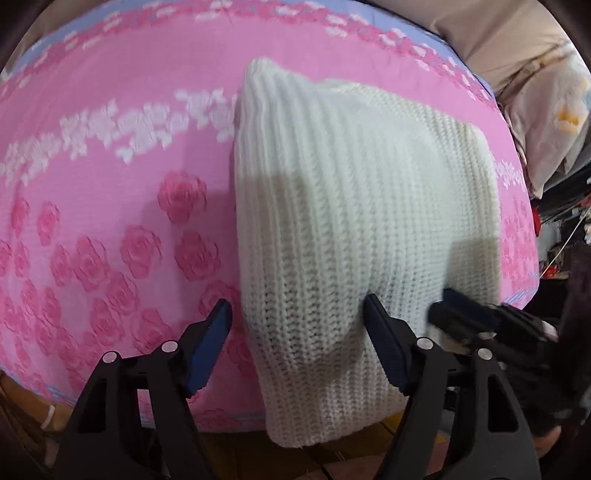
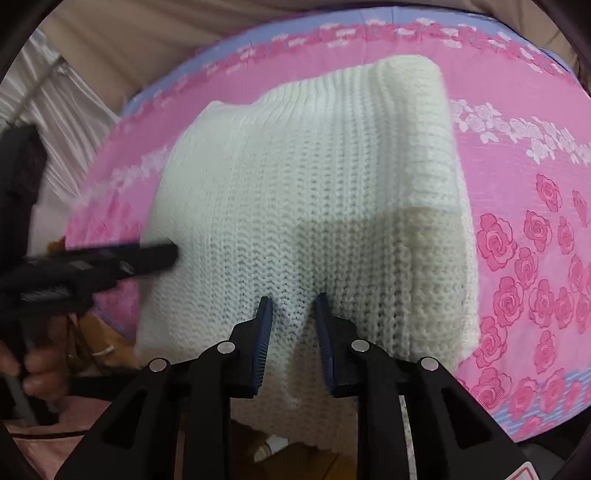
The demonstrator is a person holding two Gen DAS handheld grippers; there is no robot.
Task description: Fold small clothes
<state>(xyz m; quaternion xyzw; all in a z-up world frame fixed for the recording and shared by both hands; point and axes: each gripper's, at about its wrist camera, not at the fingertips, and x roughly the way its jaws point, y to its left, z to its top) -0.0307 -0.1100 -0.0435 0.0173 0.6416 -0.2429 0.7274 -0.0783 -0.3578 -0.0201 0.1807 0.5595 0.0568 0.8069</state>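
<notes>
One white knitted sweater [image 1: 354,206] is seen lying on a pink rose-patterned bed cover [image 1: 110,192], with its near edge hanging over the front edge of the bed. The sweater appears already folded into a narrow rectangle, with a doubled layer visible along one long side in the right wrist view, so the lengthwise folding is judged done; a further fold of the near end toward the far end is judged to be what is left. Only this one garment is counted, and two hand-held grippers are in view. The left hand-held gripper [image 1: 297,314] is spread wide, with the near edge of the sweater lying between its fingers but not pinched. The right hand-held gripper [image 2: 293,306] is partly closed around a raised ridge of the knit at the near edge; whether the fabric is firmly pinched cannot be told. Beyond the bed, a beige pillow [image 1: 491,33] is seen at the far side.
</notes>
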